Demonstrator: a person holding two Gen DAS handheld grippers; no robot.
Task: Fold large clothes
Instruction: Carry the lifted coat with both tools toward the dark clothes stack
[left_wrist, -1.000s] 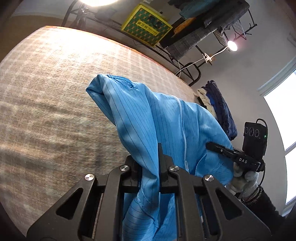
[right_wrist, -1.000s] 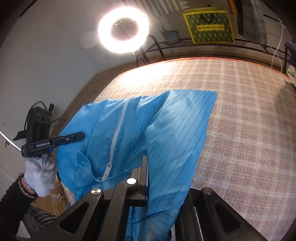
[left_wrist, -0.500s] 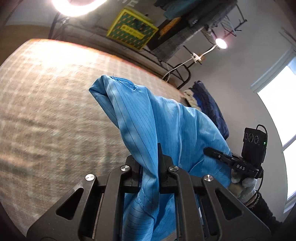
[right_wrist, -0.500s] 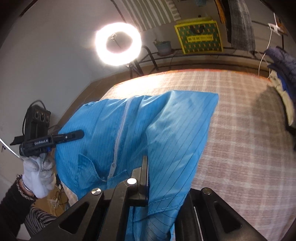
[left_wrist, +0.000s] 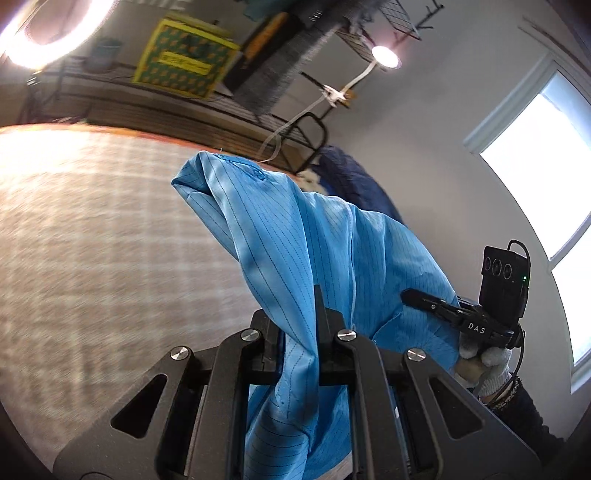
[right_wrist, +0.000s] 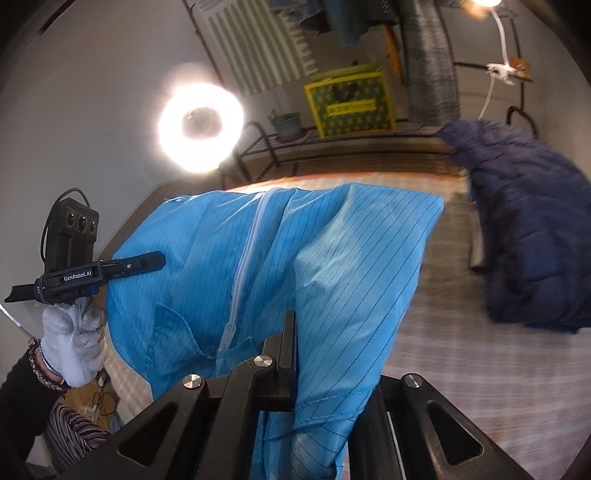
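Aloft: blue garment | long axis spans left gripper to right gripper

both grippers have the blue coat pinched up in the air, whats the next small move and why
Probably lower both grippers toward the plaid bed cover to lay the blue coat flat. The left gripper and right gripper each clamp bunched fabric, and the coat hangs above the cover.

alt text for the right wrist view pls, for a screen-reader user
The right gripper is clamped on a fold of a blue striped garment with a white zipper, held up above a plaid-covered surface. At left, a white-gloved hand holds the left gripper; a ring light glows behind.
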